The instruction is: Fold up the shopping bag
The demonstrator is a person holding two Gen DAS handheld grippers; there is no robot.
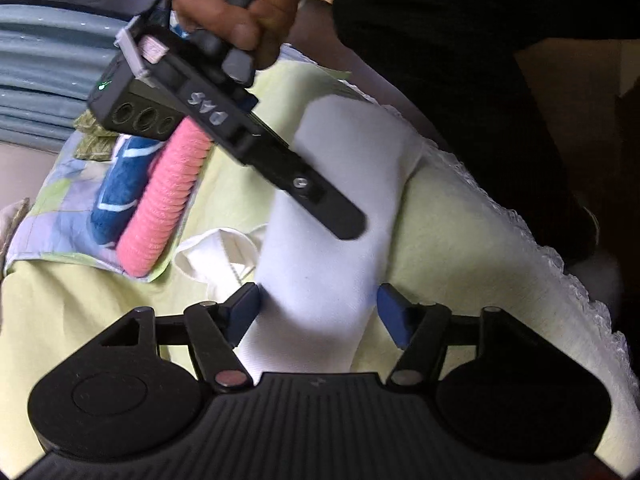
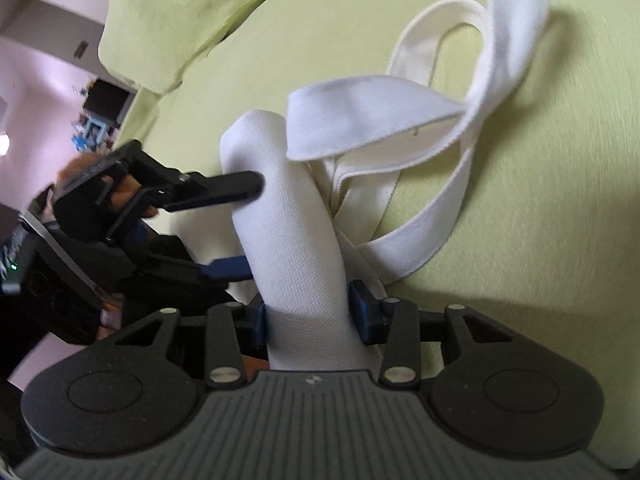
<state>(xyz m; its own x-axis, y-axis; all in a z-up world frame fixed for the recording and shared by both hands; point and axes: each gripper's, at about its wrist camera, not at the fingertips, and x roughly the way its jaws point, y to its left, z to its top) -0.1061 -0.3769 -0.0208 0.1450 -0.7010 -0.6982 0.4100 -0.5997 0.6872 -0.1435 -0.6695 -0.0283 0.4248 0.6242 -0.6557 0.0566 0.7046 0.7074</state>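
Left claw (image 1: 318, 312): jaws spread wide, the white shopping bag (image 1: 320, 240) runs between the 2 blue pads (image 1: 390, 312). The left pad looks to touch the cloth, the right pad stands clear of it, so no firm grip.

Right claw (image 2: 306, 312): jaws closed in on a bunched roll of the same shopping bag (image 2: 288, 216), both pads pressing its sides. It has hold of the bag.

The bag lies on a pale yellow-green sheet (image 2: 520, 240), gathered into a thick tube between the 2 claws. Its handle straps (image 2: 492, 60) trail loose and looped over the sheet beyond the roll.

In the left view a hand (image 1: 228, 4) grips the right tool from above. A pink ribbed roll (image 1: 168, 196) and a blue cloth (image 1: 116, 192) lie side by side further off on a patterned cloth. Lace trim (image 1: 540, 248) edges the sheet on the right.
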